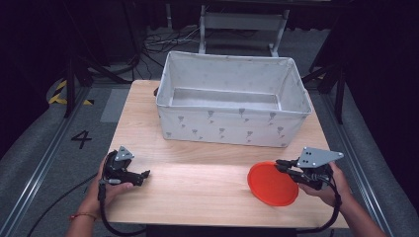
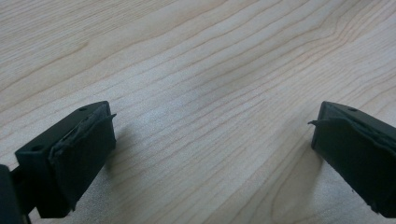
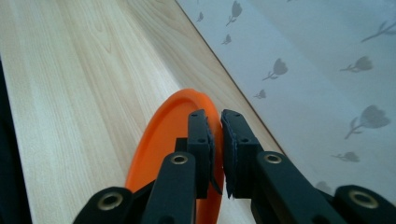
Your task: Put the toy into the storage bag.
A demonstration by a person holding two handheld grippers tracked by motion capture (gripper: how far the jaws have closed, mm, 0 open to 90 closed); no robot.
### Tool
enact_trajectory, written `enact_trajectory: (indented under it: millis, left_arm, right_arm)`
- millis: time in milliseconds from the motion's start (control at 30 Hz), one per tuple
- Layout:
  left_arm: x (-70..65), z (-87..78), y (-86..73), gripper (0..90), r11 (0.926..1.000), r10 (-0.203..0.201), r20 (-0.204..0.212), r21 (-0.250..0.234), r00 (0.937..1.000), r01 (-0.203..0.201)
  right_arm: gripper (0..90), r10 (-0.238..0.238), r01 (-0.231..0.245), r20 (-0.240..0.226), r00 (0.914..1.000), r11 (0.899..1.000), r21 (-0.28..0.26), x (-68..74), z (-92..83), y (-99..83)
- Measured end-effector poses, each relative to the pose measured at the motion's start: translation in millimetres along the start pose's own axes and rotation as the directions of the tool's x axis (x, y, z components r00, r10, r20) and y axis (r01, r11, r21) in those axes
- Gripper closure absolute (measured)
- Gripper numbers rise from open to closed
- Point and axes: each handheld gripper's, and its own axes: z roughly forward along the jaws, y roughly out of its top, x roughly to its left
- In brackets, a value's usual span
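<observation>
Orange plate (image 3: 175,135) rim pinched: right gripper (image 3: 217,140) view

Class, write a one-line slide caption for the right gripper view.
The right hand-held gripper clamps the rim of an orange plate above the wooden table, beside a flower-printed fabric bin.

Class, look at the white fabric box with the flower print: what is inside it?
The fabric box shows only a bare grey floor and pale inner walls. Its near wall hides the front strip of that floor, so anything lying there cannot be seen.
</observation>
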Motion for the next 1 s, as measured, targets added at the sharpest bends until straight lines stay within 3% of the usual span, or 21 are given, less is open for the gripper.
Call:
enact_trajectory:
  millis: [333, 767, 1000]
  left_arm:
    - [0.0, 0.0, 0.0, 0.1, 1.0000, 0.000, 0.000, 0.000, 1.0000, 0.000]
    - [0.0, 0.1, 0.0, 0.1, 1.0000, -0.001, 0.002, 0.000, 1.0000, 0.001]
    - [0.0, 0.1, 0.0, 0.0, 1.0000, -0.001, 0.002, 0.000, 1.0000, 0.001]
  right_arm:
    - [82.9, -0.057, 0.057, 0.030, 0.9979, 0.998, 0.004, -1.6, -14.6, 15.2]
    - [82.9, -0.066, 0.068, 0.046, 0.9968, 0.996, -0.049, -10.1, -41.2, 38.9]
    - [82.9, -0.069, 0.072, 0.059, 0.9958, 0.996, -0.050, -19.9, -52.9, 51.9]
